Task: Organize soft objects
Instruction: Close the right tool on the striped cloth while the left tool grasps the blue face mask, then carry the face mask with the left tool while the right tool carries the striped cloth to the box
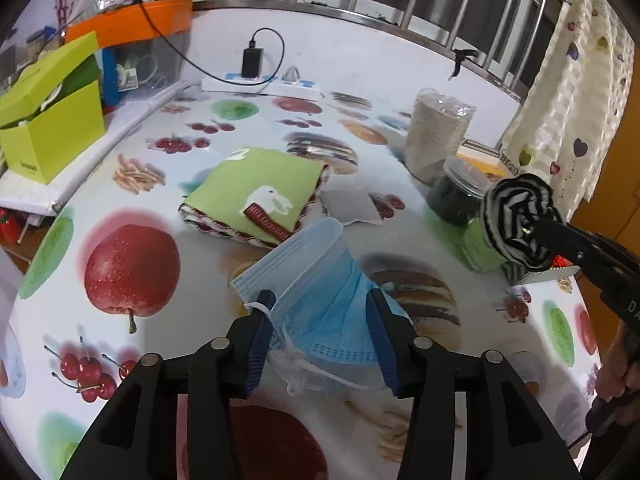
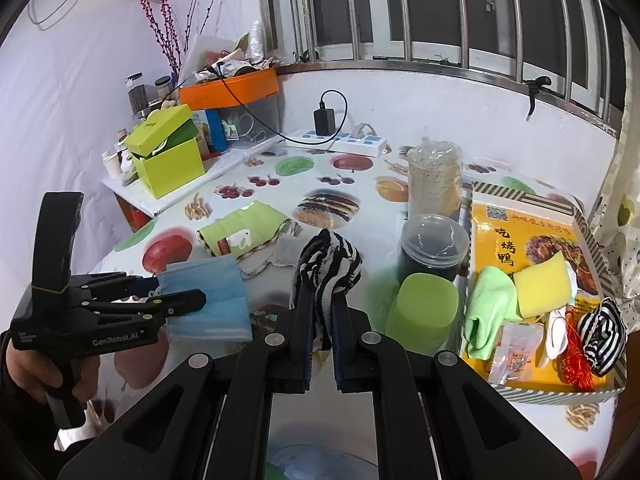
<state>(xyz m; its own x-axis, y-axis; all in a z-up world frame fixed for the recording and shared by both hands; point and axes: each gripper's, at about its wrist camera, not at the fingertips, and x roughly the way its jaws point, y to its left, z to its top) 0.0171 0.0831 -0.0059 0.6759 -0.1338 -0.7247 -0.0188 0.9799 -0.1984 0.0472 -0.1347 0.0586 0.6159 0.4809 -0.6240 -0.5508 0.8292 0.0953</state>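
A blue face mask (image 1: 316, 264) lies crumpled on the fruit-print tablecloth between the fingers of my left gripper (image 1: 320, 300). The jaws stand apart and the pads flank the mask without pinching it. From the right wrist view the left gripper (image 2: 180, 290) and the mask (image 2: 212, 296) are at the left. My right gripper (image 2: 320, 292) is shut on a black-and-white striped cloth bundle (image 2: 328, 260) and holds it above the table; this bundle (image 1: 516, 216) also shows at the right of the left wrist view. A folded green cloth (image 1: 256, 192) lies further back.
A striped-rim tray (image 2: 560, 394) at the right holds a green cloth (image 2: 488, 300), a yellow sponge (image 2: 542, 284) and another striped bundle (image 2: 602, 332). Beside it are a green cup (image 2: 422, 312), a dark jar (image 2: 434, 248) and stacked cups (image 2: 434, 176). A power strip (image 2: 340, 142) and green box (image 2: 168, 164) sit behind.
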